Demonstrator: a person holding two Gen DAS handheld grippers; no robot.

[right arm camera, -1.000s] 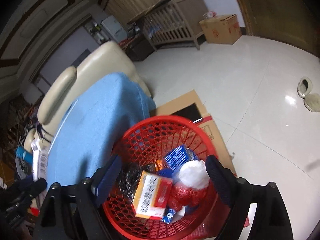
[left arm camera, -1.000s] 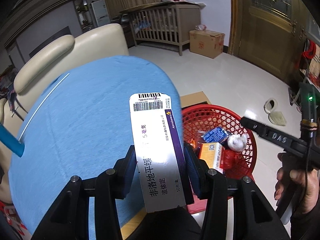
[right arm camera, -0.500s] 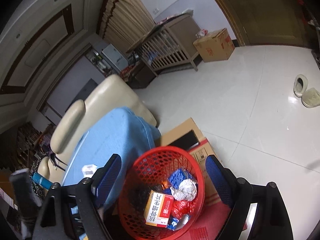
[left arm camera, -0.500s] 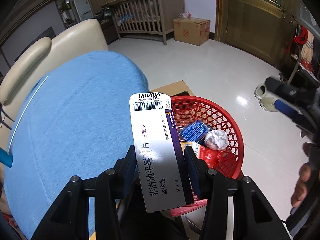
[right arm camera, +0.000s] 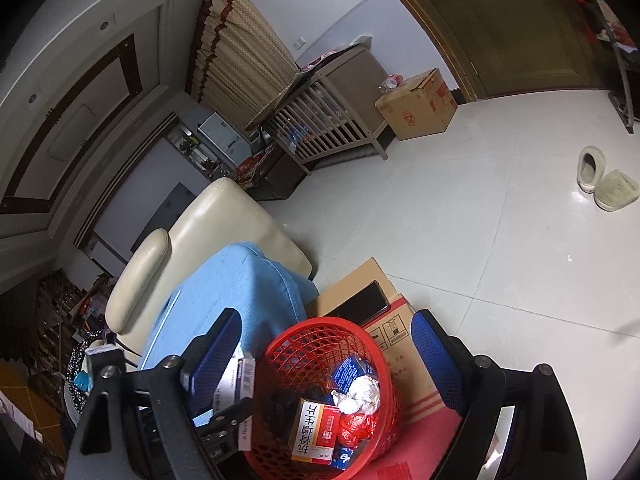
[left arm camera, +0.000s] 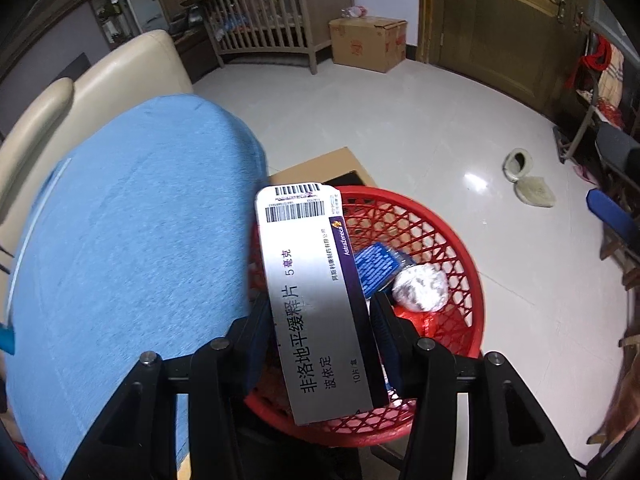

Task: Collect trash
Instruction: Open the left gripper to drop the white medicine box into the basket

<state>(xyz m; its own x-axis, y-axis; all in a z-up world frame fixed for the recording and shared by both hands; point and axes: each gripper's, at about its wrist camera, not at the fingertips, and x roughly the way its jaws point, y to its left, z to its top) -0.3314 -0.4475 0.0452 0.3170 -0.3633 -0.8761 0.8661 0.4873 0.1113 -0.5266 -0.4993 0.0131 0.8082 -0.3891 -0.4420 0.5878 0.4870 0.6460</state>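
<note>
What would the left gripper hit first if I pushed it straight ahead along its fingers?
Probably the red basket: the left gripper, shut on the medicine box, points over its near rim toward the trash inside, such as the crumpled white wad. Depth is unclear.

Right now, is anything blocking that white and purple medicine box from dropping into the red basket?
Nothing visible blocks it. The left hand-held gripper holds the white and purple medicine box over the near-left rim of the red plastic mesh basket, which is open-topped. Inside lie only a crumpled white tissue ball and other trash.
</note>
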